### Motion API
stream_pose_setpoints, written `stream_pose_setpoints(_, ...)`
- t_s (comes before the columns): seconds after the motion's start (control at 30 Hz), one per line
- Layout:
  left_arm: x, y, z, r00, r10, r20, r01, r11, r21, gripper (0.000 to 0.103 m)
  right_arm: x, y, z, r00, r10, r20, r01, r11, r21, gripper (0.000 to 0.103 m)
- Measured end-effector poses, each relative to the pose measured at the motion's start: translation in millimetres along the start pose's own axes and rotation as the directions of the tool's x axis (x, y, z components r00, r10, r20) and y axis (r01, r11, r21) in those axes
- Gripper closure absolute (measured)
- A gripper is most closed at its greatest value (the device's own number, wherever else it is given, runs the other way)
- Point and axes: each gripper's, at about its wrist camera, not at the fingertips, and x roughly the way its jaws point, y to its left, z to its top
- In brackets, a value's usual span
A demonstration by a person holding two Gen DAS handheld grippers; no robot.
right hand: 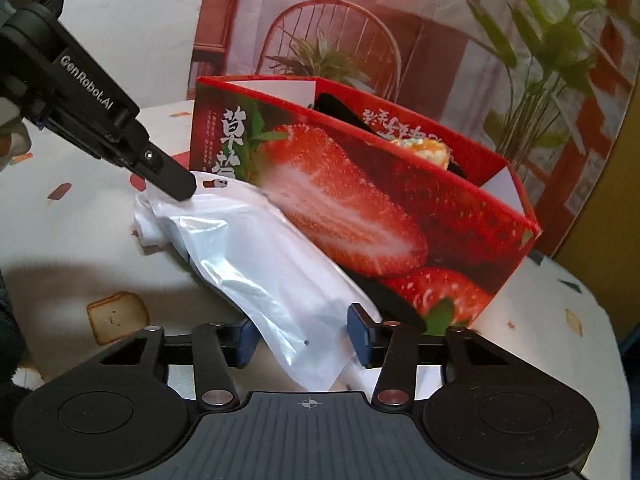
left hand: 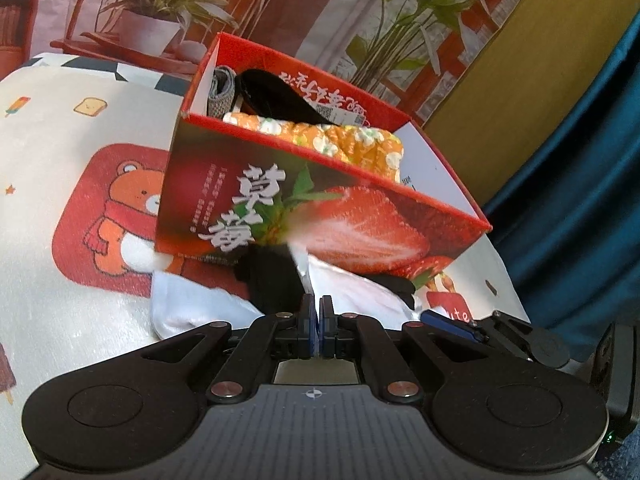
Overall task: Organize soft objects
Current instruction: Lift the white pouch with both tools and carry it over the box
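A red strawberry box (left hand: 320,216) stands on the bed and also shows in the right wrist view (right hand: 380,200). It holds an orange flowered cloth (left hand: 328,140), a black item (left hand: 280,96) and a grey knit piece (left hand: 220,96). A clear plastic pouch with white cloth inside (right hand: 272,264) leans against the box front; it also shows in the left wrist view (left hand: 352,292), next to a black cloth (left hand: 272,276). My left gripper (left hand: 317,312) is shut on the pouch's edge; it also shows in the right wrist view (right hand: 182,186). My right gripper (right hand: 300,340) is open around the pouch's lower end.
The bed cover (left hand: 60,200) is white with a red bear patch (left hand: 112,216) and a printed toast (right hand: 116,316). A backdrop with plants and a chair (right hand: 332,40) hangs behind. A blue curtain (left hand: 580,184) hangs at the right.
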Motion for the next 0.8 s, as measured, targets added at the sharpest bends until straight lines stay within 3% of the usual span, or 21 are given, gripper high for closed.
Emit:
stream_pose_setpoints(0.13, 3, -3, 5, 1.0, 0.004, 0.003, -0.004, 1.0, 0.016, 0.099, -4, -15, -3, 1.0, -0.018, 0.016, 0.017, 0.998, 0.066, 0.062)
stream_pose_setpoints(0.2, 4, -6, 8, 1.0, 0.012, 0.008, -0.012, 0.999, 0.044, 0.098, -6, -23, -2, 0.999, -0.003, 0.04, -0.001, 0.995, 0.105, 0.067)
stream_pose_setpoints(0.3, 3, -8, 15, 0.999, 0.012, 0.031, -0.015, 0.997, 0.078, 0.091, -5, -33, 3, 0.998, 0.02, 0.059, -0.029, 0.989, 0.142, 0.071)
stream_pose_setpoints(0.43, -8, -6, 28, 0.995, 0.004, 0.1, -0.015, 0.994, 0.107, 0.05, 0, -43, 9, 0.996, 0.044, 0.081, -0.058, 0.983, 0.172, 0.076)
stream_pose_setpoints(0.47, -11, -4, 30, 0.993, -0.001, 0.122, -0.013, 0.994, 0.113, 0.046, 1, -45, 10, 0.995, 0.047, 0.089, -0.063, 0.98, 0.186, 0.076)
stream_pose_setpoints(0.6, -18, 2, 33, 0.987, -0.007, 0.161, -0.016, 0.99, 0.138, 0.046, 6, -59, 15, 0.992, 0.06, 0.112, -0.088, 0.96, 0.265, 0.076)
stream_pose_setpoints(0.8, -3, 2, 24, 0.993, 0.009, 0.121, -0.035, 0.978, 0.208, 0.046, 14, -72, 14, 0.99, 0.067, 0.125, -0.106, 0.935, 0.337, 0.076)
